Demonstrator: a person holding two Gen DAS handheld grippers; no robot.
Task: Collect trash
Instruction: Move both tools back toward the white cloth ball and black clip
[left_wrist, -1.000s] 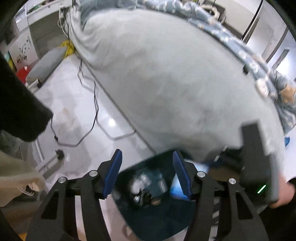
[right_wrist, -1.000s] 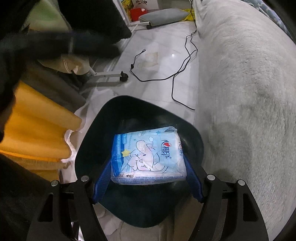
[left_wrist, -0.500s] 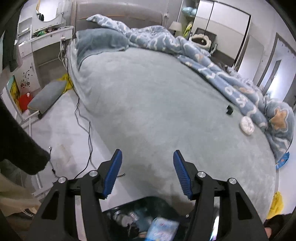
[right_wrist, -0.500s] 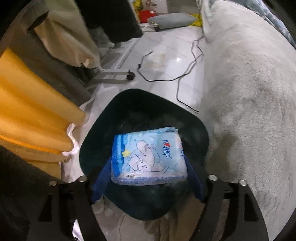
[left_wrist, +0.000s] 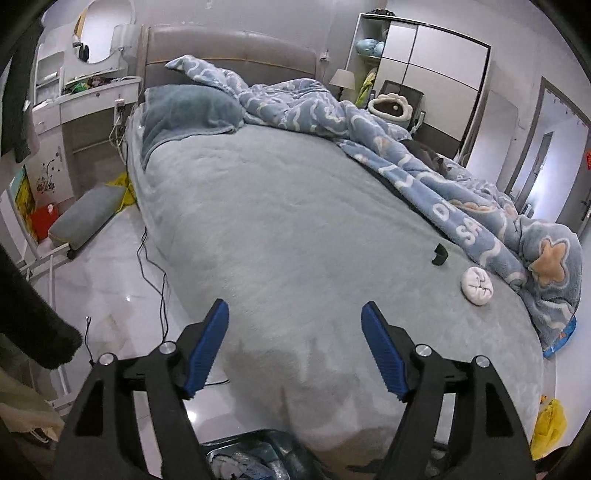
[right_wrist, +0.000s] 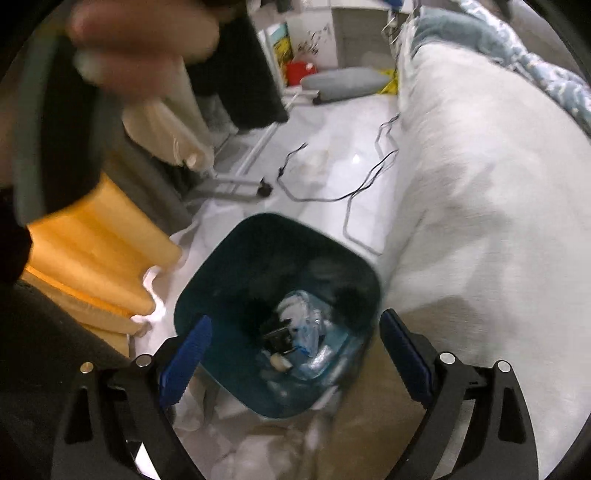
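Observation:
The dark teal trash bin (right_wrist: 236, 236) stands on the floor against the bed's foot. A blue-and-white tissue pack (right_wrist: 314, 332) lies inside it among other trash. My right gripper (right_wrist: 295, 319) hangs open above the bin with nothing between its fingers. My left gripper (left_wrist: 294, 306) points over the grey bed (left_wrist: 280, 206); its jaws are opening and nothing is between them. Ahead on the bed lie a white balled-up item (left_wrist: 477, 286) and a small black object (left_wrist: 439, 254). The bin's rim (left_wrist: 255, 437) shows at the bottom of the left wrist view.
A blue patterned blanket (left_wrist: 406, 155) is heaped along the bed's right side. Black cables (right_wrist: 369, 177) trail over the white floor. Yellow cloth (right_wrist: 92, 251) and a rack's foot (right_wrist: 236, 184) stand left of the bin. A person's blurred hand (right_wrist: 140, 40) is at top left.
My right gripper widened and let go of the tissue pack, which dropped into the bin, and the gripper rose. My left gripper lifted and tilted up from the bin to the bed, its jaws spreading.

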